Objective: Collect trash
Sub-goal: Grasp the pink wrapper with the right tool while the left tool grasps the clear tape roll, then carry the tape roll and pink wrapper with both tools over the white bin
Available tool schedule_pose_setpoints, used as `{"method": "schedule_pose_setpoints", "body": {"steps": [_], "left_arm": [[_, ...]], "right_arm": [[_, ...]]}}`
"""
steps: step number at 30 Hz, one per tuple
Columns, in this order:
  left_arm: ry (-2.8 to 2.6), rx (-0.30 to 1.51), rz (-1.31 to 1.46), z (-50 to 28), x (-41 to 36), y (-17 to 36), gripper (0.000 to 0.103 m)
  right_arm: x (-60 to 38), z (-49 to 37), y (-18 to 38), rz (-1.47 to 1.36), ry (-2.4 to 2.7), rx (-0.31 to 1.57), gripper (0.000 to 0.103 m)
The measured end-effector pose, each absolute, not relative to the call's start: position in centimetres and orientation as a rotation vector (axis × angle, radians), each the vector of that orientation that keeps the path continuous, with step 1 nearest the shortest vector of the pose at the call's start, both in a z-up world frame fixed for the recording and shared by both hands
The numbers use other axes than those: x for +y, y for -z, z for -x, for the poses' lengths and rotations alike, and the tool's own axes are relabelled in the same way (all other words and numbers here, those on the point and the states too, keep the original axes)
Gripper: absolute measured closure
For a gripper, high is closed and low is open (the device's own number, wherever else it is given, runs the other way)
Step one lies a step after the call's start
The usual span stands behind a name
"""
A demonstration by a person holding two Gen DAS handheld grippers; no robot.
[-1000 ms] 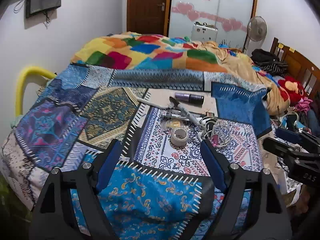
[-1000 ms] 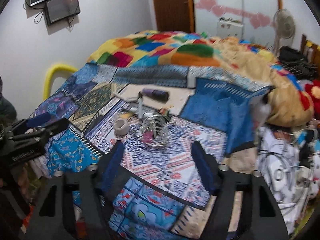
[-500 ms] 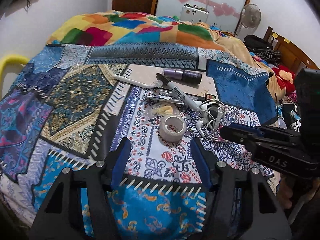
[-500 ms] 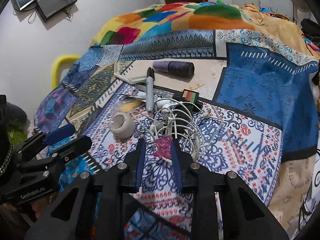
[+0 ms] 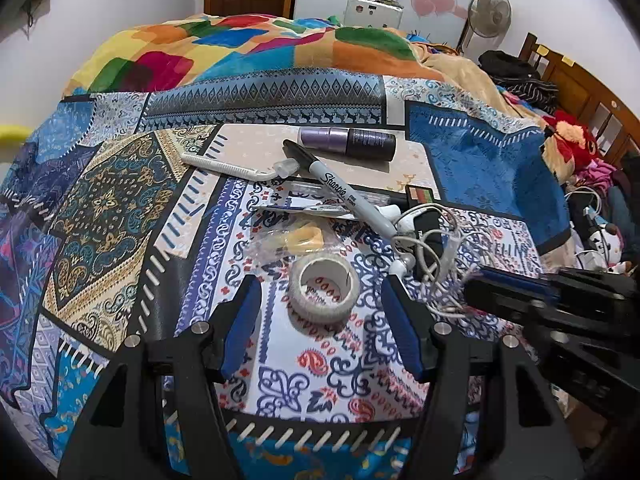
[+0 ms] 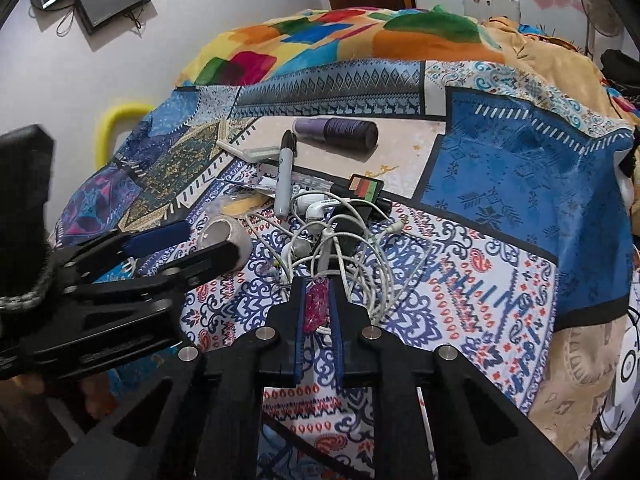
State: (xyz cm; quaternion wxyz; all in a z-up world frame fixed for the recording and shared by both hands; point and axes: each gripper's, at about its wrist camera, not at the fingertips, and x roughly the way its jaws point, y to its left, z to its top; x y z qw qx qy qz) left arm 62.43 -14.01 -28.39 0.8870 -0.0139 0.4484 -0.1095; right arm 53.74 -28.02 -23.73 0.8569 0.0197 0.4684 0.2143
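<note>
A pile of small items lies on the patterned bedspread (image 5: 120, 208). My right gripper (image 6: 318, 294) points down into a tangle of white earphone cable (image 6: 352, 256). Its jaws are closing, and their pads press on a crumpled pink wrapper (image 6: 316, 306) between them. My left gripper (image 5: 320, 284) is open, its fingers standing either side of a white tape roll (image 5: 324, 290) without touching it. A clear plastic wrapper with yellow inside (image 5: 292, 238) lies just beyond the roll. The right gripper (image 5: 480, 284) also shows at the right edge of the left wrist view.
Beyond the roll lie a Sharpie marker (image 5: 348, 196), a purple bottle (image 5: 348, 142) on its side and a white plastic stick (image 5: 228, 166). A small colour-striped box (image 6: 366, 188) sits by the cable. A multicoloured blanket (image 5: 240, 48) covers the far bed; clutter fills the right side.
Both grippers came down and forward onto the pile. The right jaws narrowed from wide to tight around the pink wrapper. The left jaws narrowed a little and now flank the tape roll.
</note>
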Motion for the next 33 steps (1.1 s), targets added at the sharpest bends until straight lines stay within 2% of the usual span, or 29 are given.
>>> {"method": "schedule_pose_setpoints", "body": {"steps": [1,3,5,17,33], "left_arm": [[0.222,0.932,0.023,-62.6,-14.2,28.5,0.041],[0.213,0.933,0.021,-62.9,-14.4,28.8,0.047],[0.219,0.944,0.028,-63.2,-14.6,29.0,0.066],[0.248,0.92,0.062,-60.4,-14.4,26.0,0.066],[0.215,0.766,0.044,-49.0,-12.0,13.3,0.066]], "right_arm": [[-28.2,-53.6,23.5,-0.047,-0.451,0.982,0.093],[-28.4,-53.5,23.2,-0.056,-0.452,0.978,0.093],[-28.7,-53.2,22.7,-0.058,-0.452,0.971,0.093],[-30.5,-51.6,19.0,-0.071,-0.416,0.911,0.093],[-29.6,-44.6,8.9,-0.031,-0.432,0.772,0.093]]}}
